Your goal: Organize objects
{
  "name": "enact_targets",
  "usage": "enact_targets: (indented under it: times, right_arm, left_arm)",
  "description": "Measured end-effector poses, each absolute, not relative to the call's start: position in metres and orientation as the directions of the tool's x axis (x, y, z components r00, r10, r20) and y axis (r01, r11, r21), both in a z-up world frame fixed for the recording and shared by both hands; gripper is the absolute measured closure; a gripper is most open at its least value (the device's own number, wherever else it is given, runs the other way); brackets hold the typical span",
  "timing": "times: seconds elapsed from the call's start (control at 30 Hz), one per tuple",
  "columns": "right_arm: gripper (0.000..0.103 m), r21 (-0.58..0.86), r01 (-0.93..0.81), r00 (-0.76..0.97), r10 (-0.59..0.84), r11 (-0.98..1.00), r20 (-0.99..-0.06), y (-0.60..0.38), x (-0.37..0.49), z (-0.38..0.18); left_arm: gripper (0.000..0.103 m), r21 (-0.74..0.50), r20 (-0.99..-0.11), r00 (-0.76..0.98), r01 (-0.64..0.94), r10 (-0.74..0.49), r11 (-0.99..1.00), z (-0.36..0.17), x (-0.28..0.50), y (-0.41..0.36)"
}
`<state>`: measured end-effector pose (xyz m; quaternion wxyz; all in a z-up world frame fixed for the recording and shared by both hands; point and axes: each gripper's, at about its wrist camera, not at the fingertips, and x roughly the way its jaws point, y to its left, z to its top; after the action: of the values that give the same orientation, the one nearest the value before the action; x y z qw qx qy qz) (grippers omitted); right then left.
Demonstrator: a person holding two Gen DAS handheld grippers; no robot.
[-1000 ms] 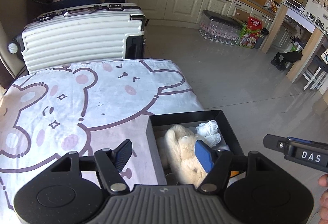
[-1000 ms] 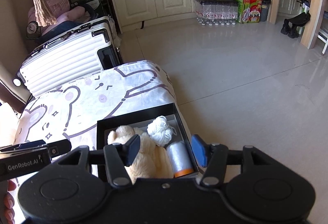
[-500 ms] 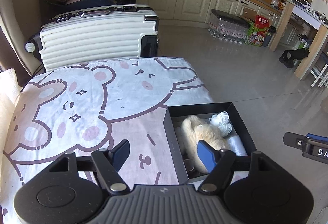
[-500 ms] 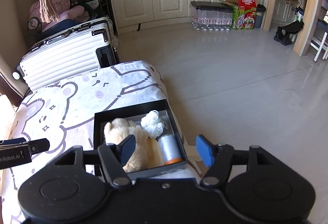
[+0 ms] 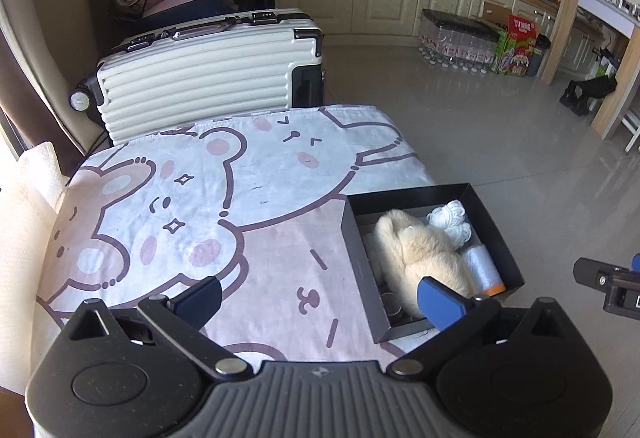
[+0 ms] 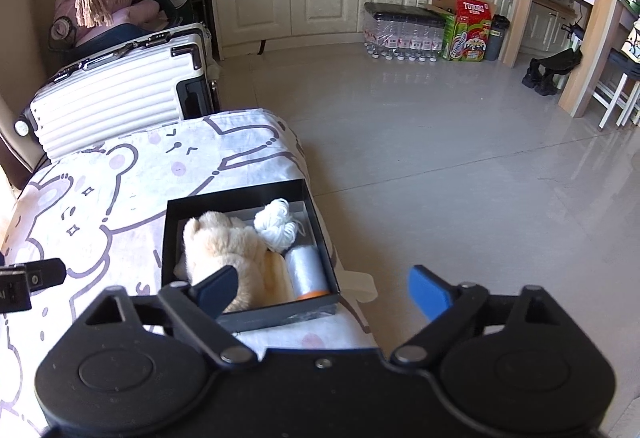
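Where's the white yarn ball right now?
The white yarn ball sits in the far right corner of the black box, seen in both wrist views, between the plush toy and the silver thread spool just nearer the camera.

A table (image 5: 280,165) draped in a pale cloth (image 5: 168,222) printed with cartoon bears carries the things. The cloth covers the whole top and hangs over the far and right edges. On it, at the near right corner, sits a black open box (image 5: 354,234), its right wall close to the table's edge. The rest of the cloth is bare. A white suitcase (image 5: 208,77) stands just behind the table's far edge.
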<state>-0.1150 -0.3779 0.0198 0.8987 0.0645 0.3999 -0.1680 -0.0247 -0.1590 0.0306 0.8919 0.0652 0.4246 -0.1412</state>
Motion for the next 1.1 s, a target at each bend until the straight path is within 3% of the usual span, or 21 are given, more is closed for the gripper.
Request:
enact_targets:
  times: [0.13,1.1]
  right_arm:
    - [0.0,-0.014,0.356,0.622,-0.248,0.934,-0.743,-0.377,-0.115,0.018]
    - [0.0,-0.042,0.336,0.591,-0.246,0.941,-0.768,-0.371,-0.113,0.012]
  left_arm:
    - [0.0,0.007,-0.779,0.597,0.314,-0.191,0.949,0.031,-0.027,-0.156]
    - [0.0,0.005,-0.798,0.576,0.299,-0.176,0.954,0.02,-0.022,-0.147]
